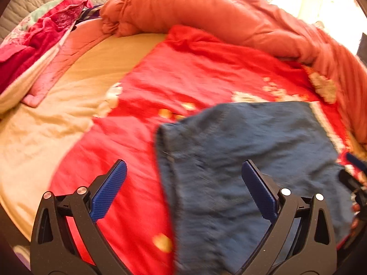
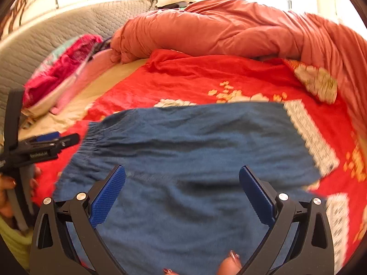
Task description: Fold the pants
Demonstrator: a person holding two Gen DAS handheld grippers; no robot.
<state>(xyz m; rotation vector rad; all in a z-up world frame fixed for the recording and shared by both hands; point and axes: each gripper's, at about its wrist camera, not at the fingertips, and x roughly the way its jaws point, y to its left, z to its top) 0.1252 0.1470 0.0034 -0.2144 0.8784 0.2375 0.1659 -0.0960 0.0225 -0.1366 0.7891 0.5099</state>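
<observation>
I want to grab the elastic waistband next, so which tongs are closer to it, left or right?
Left. The left tongs sit just beside the gathered waistband of the blue pants; the right tongs hover open over the middle of the pants.

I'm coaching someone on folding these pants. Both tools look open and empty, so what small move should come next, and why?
Probably lower the left tool onto the gathered waistband edge of the blue pants and close on it. Both tools are open, and the pants lie flat on the red blanket, held by neither.
</observation>
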